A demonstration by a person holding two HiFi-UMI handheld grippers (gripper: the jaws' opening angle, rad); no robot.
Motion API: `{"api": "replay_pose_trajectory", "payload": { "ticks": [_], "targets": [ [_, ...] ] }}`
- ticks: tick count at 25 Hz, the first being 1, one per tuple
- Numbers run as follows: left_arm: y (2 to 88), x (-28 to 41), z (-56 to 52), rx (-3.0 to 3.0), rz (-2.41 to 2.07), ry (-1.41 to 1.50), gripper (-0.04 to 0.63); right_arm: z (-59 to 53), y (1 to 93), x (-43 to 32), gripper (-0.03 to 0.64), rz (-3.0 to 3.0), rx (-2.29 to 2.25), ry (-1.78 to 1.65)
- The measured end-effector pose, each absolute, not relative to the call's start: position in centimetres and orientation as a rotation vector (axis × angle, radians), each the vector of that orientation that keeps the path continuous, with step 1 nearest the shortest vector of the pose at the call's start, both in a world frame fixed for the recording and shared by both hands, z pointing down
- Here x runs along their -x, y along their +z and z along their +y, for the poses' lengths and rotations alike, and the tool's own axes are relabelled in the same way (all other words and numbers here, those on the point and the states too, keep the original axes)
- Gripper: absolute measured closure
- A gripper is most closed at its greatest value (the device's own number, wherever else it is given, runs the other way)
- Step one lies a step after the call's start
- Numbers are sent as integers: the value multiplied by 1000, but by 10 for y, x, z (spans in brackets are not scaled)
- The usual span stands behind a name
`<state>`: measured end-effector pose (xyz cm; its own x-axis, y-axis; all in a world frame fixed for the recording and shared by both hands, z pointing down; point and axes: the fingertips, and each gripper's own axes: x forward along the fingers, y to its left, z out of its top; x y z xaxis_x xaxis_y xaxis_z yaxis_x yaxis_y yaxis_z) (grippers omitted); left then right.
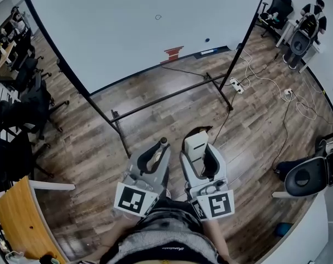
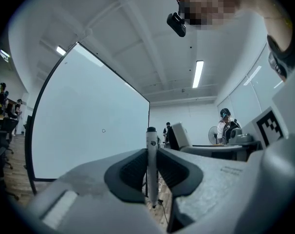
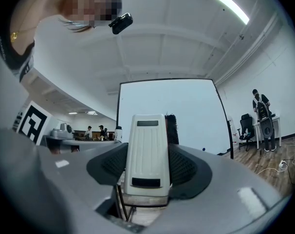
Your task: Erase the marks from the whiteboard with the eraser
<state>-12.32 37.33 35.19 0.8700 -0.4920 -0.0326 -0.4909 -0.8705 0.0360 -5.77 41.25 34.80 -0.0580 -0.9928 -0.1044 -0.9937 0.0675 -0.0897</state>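
Eraser sits clamped in the right gripper, whose fingers are closed against its two long sides. Its long axis runs along the fingers, with the narrower end pointing forward past the tips towards the whiteboard. The ribbed white back faces the camera in the right gripper view, and a dark felt edge shows along its right side.

The left gripper has its fingers pinched nearly together on a slim marker. The marker also lies along the fingers. Its dark end sticks out beyond the tips and is aimed the same way as the eraser.

In the head view both grippers are held low and close to the person's torso, side by side and just apart, over the wooden floor. The eraser is well apart from the whiteboard, which stands ahead on a black-framed stand.

A small drawn circle sits near the middle of the board, with a blue dot lower and to its right. A red object rests at the board's bottom edge. Office chairs line the left side, and white cables trail across the floor on the right.
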Motion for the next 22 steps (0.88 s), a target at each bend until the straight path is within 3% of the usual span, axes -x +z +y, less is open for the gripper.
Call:
{"api": "replay_pose_trajectory", "payload": {
  "ticks": [22],
  "targets": [
    [338,45,84,-3095,-625,-123,520,115,343,-14,354,2115,2102,32]
  ]
}}
